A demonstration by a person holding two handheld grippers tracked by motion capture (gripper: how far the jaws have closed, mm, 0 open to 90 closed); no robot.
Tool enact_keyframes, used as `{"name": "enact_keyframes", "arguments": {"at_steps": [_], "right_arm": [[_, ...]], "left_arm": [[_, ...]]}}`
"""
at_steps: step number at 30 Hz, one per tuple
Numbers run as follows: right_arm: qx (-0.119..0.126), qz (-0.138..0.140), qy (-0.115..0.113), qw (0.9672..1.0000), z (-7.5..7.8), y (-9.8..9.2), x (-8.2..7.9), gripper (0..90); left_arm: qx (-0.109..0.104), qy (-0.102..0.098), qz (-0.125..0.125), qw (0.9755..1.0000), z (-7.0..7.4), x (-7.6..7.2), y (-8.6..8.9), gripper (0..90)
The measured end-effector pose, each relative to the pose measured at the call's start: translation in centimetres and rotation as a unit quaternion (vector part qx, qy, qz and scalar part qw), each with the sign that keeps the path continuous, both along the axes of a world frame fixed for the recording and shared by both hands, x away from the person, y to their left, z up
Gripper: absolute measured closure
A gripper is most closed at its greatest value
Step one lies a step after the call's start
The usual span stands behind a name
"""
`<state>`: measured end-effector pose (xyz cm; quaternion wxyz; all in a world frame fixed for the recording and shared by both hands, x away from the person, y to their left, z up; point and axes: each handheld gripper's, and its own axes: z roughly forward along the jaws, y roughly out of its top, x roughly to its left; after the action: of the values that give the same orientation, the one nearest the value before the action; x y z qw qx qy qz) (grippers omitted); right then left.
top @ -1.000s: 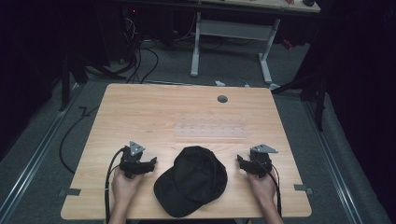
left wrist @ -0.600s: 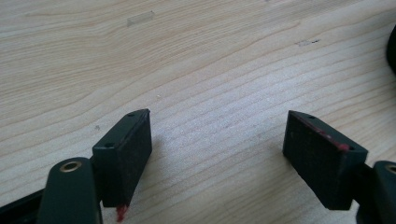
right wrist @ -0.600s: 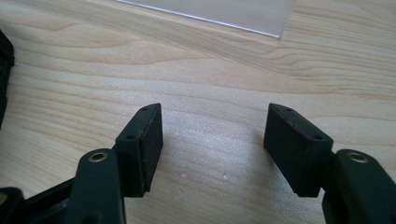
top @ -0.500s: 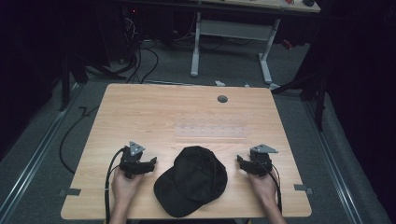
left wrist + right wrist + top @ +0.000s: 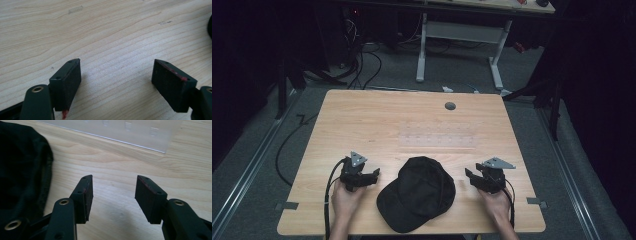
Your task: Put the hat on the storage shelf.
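Pale wood-grain table [image 5: 362, 115] fills the near ground, and at its front edge a person's two hands rest on it, each holding a gripper, with a black baseball cap [image 5: 417, 200] lying crown-up between them, its brim pointing toward the near-left corner. Left gripper [image 5: 373, 176] sits just beside the cap's left side, apart from it, its jaws spread wide over bare wood in the left gripper view, holding nothing. Right gripper [image 5: 469, 176] sits just beside the cap's right side, likewise not touching; in the right gripper view its jaws stand parted and empty, the cap's dark fabric edge [image 5: 22, 170] close at their left. Beyond the cap lies a clear plastic strip [image 5: 437, 140] flat on the table, and farther still a small round grey grommet [image 5: 450, 106]. Past the table a white desk frame [image 5: 459, 45] stands on the dim grey floor. By the look of it the work has not begun: both grippers are poised for a grasp, and the next move would call for each to close in on the cap's rim. Against the earlier pictures nothing has shifted; hands, grippers and cap lie as they did
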<state>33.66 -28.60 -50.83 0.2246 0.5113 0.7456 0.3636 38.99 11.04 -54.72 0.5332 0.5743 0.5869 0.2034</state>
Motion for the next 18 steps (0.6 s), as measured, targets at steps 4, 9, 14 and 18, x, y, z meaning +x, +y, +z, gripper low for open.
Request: {"name": "enact_keyframes", "arguments": {"at_steps": [4,9,14,18], "right_arm": [[0.011,0.015,-0.004,0.9998,0.5,0.4,-0.8,49.5],[0.019,0.035,-0.011,0.9992,1.1,1.1,-1.7,49.0],[0.018,0.054,-0.015,0.9983,1.6,1.8,-2.4,48.1],[0.028,0.069,-0.014,0.9971,1.8,2.3,-2.7,47.3]], "left_arm": [[0.0,0.0,0.0,1.0,0.0,0.0,0.0,23.9],[0.0,0.0,0.001,1.0,0.0,0.0,0.0,23.9],[0.0,0.0,0.001,1.0,0.0,0.0,0.0,23.9],[0.0,0.0,0.001,1.0,0.0,0.0,0.0,23.9]]}}
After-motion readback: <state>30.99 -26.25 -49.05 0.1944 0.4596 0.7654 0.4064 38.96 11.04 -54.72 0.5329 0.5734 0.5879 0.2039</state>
